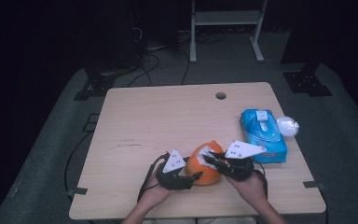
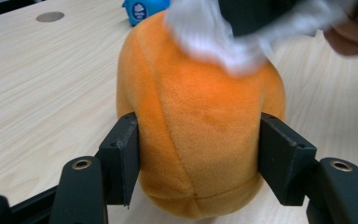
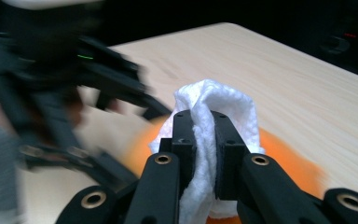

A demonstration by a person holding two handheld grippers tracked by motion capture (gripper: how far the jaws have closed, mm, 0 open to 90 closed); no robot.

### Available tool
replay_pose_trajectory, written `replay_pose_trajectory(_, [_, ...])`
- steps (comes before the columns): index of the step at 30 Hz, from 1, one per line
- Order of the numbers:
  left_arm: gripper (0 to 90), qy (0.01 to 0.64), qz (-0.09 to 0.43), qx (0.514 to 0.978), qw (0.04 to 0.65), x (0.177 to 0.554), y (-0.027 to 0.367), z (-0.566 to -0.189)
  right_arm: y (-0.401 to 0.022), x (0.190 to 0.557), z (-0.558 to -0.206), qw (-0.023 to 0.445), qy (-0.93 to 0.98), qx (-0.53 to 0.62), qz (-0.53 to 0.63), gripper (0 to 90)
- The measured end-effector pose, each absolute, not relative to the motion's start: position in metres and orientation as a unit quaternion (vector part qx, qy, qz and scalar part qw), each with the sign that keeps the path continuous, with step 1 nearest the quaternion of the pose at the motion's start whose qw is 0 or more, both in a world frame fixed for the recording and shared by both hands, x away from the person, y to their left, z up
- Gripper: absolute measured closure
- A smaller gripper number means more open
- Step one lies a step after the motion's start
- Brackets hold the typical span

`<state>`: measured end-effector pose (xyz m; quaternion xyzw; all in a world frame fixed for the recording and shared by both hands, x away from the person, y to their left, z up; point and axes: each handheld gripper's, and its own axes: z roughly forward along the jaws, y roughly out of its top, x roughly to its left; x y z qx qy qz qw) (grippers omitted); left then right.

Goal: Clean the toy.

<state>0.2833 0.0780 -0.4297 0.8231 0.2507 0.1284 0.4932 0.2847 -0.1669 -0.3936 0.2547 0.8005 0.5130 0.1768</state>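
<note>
Blue wipes pack (image 1: 264, 136) lies flat on the table's right side, its white lid flap on top; contents not visible. A white rounded object (image 1: 287, 125) sits at the pack's far right corner, just beside it; too small to identify.

Orange plush toy (image 1: 207, 163) stands on the wooden table (image 1: 168, 121) near the front edge, about mid-width, between the two hands. In the left gripper view it is upright, seams running down its rounded body (image 2: 200, 121).

Left gripper (image 1: 186, 179): jaws stand one on each flank of the plush, pads against the fabric, gripping it low down. Left hand (image 1: 156, 191) comes in from the bottom edge.

Right gripper (image 1: 213, 159): jaws clamped tight on a folded white wipe (image 3: 209, 121), which bulges out above and below the pads. The wipe (image 1: 205, 153) lies against the top of the plush; in the left gripper view it is a blurred white patch (image 2: 214, 35) on the toy's crown. Right hand (image 1: 249, 184) sits just right of the plush, close to the near corner of the wipes pack.

Open room: left and far parts of the table are bare wood. A round cable hole (image 1: 221, 95) lies near the far edge. Little space between plush and front edge. The right edge is near the pack.
</note>
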Motion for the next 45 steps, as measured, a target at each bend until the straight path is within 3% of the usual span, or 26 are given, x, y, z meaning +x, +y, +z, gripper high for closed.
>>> replay_pose_trajectory(3, [20.9,0.27,0.11,0.809,0.511,0.288,0.078,-0.428,-0.172,0.286,-0.398,0.167,0.794,0.272,0.517,80.9])
replay_pose_trajectory(9, [34.8,0.243,0.142,0.822,0.496,0.277,0.071,-0.426,-0.143,0.274,-0.395,0.159,0.81,0.23,0.516,80.9])
replay_pose_trajectory(14, [38.0,0.237,0.138,0.825,0.494,0.278,0.077,-0.427,-0.162,0.284,-0.393,0.167,0.8,0.252,0.518,80.9])
replay_pose_trajectory(16, [33.1,0.244,0.127,0.821,0.5,0.28,0.078,-0.426,-0.174,0.29,-0.397,0.153,0.791,0.277,0.523,81.0])
replay_pose_trajectory(18, [19.5,0.252,0.115,0.813,0.512,0.284,0.077,-0.423,-0.173,0.29,-0.4,0.143,0.788,0.281,0.529,80.9])
replay_pose_trajectory(19, [17.6,0.255,0.11,0.809,0.518,0.285,0.077,-0.421,-0.169,0.287,-0.4,0.137,0.79,0.274,0.531,80.9])
replay_pose_trajectory(25, [29.5,0.254,0.117,0.82,0.5,0.285,0.085,-0.427,-0.164,0.289,-0.401,0.112,0.794,0.263,0.536,80.8])
replay_pose_trajectory(27, [29.4,0.262,0.106,0.816,0.505,0.289,0.091,-0.428,-0.174,0.294,-0.405,0.123,0.791,0.283,0.529,80.8])
replay_pose_trajectory(32, [16.8,0.261,0.109,0.815,0.506,0.289,0.086,-0.425,-0.17,0.291,-0.405,0.117,0.79,0.281,0.532,80.7])
replay_pose_trajectory(37, [32.3,0.245,0.121,0.825,0.495,0.286,0.089,-0.426,-0.168,0.293,-0.405,0.12,0.798,0.269,0.525,80.8])
replay_pose_trajectory(42, [34.0,0.212,0.13,0.835,0.491,0.277,0.079,-0.424,-0.182,0.299,-0.404,0.133,0.789,0.298,0.521,80.7])
replay_pose_trajectory(45, [28.0,0.216,0.124,0.834,0.493,0.278,0.079,-0.422,-0.181,0.297,-0.404,0.131,0.789,0.295,0.523,80.7])
